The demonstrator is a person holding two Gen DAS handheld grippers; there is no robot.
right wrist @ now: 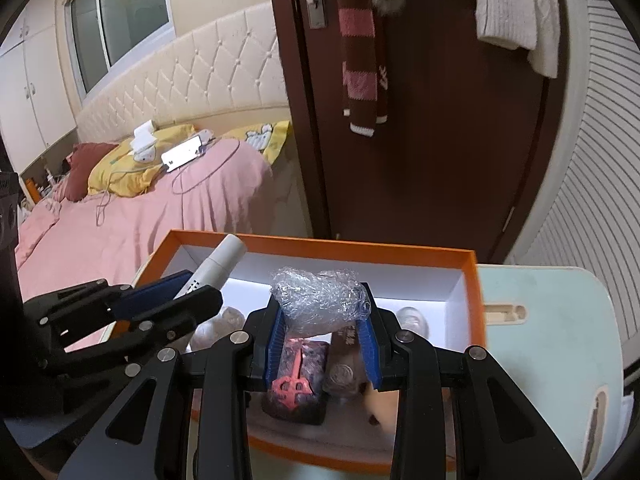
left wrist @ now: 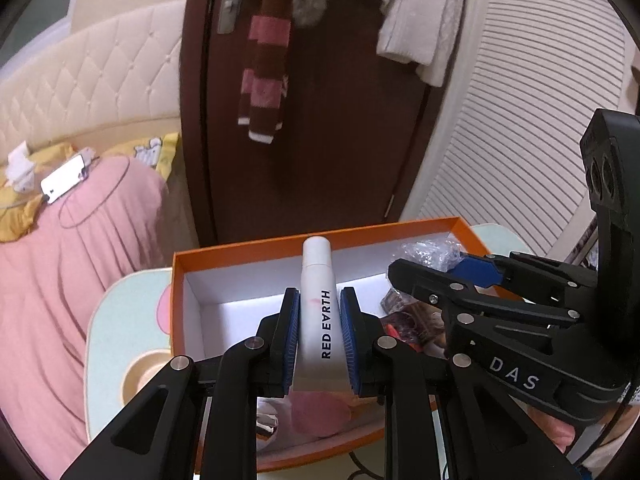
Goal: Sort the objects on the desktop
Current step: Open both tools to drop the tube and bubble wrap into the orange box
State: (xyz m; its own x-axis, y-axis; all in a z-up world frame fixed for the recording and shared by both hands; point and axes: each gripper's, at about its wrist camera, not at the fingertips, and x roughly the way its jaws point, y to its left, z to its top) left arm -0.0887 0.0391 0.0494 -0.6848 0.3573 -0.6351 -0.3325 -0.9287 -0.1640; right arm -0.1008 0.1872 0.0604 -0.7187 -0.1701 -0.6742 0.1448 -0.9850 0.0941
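1. Left gripper (left wrist: 319, 330) raised over the orange box (left wrist: 256, 251), pointing forward toward the brown door (left wrist: 320, 120); blue pads (left wrist: 291, 336) clamped on both sides of a white tube (left wrist: 318, 300) printed RED EARTH.
2. White tube held lengthwise between the fingers, cap end forward and above the left, bare part of the box's white interior.
3. Right gripper (right wrist: 325, 334) level with the box and aimed the same way, seen in the left wrist view as crossing in from the right, close beside the left one.
4. Blue pads (right wrist: 276, 336) of the right gripper pressed against a crumpled wad of bubble wrap (right wrist: 318, 298), gripped at its lower half, wad bulging above the fingertips.
5. Below the wad, inside the box: a dark packet with a pink scissor-shaped piece (right wrist: 294, 380) on it, plus round clear items too blurred to identify.
6. Box resting on a pale blue-green table (right wrist: 548, 320), beside a bed with pink bedding (right wrist: 180, 208).
7. Striped scarf (left wrist: 266, 52) and cream sweater (left wrist: 420, 12) hanging on the door.
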